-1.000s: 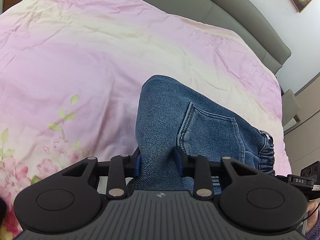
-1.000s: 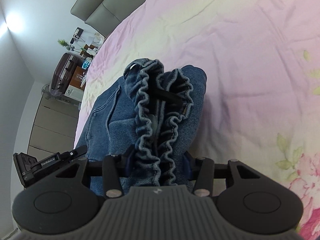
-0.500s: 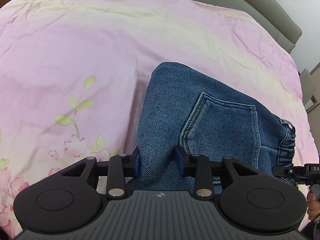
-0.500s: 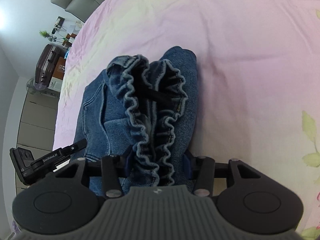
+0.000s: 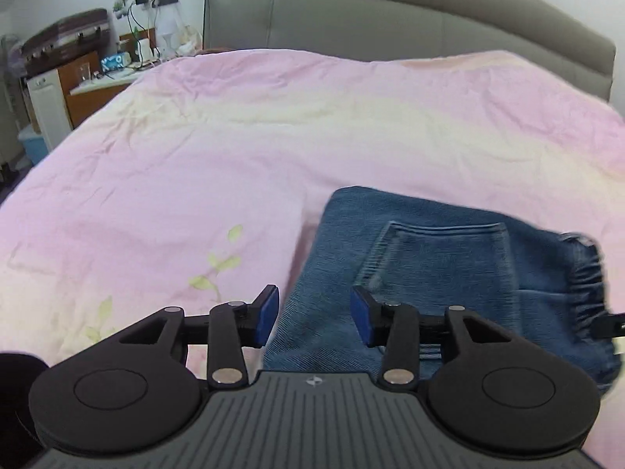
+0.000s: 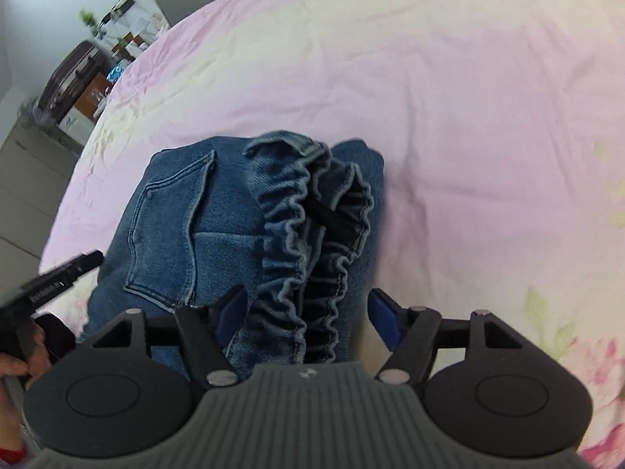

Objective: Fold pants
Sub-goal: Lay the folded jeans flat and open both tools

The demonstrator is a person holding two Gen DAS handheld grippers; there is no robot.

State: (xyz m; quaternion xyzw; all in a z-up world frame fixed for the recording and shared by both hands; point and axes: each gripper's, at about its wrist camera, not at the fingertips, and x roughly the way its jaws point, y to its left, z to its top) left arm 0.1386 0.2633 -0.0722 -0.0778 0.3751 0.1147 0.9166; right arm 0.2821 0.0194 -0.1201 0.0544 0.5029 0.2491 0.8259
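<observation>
Folded blue denim pants (image 5: 429,269) lie on the pink bedspread (image 5: 234,156), back pocket up, elastic waistband at the right. My left gripper (image 5: 314,316) is open, its blue pads apart over the pants' left folded edge, gripping nothing. In the right wrist view the pants (image 6: 218,226) lie with the ruffled waistband (image 6: 308,242) toward me. My right gripper (image 6: 308,314) is open, its pads standing either side of the waistband without pinching it.
A grey padded headboard (image 5: 390,23) runs along the far side of the bed. A bedside cabinet (image 5: 90,78) with clutter and a suitcase (image 5: 62,39) stand at the far left. The left gripper's body (image 6: 47,285) shows at the left of the right wrist view.
Both grippers have opened and let go of the pants, which now rest flat on the bed. The left gripper has tilted up, bringing the headboard into view.
</observation>
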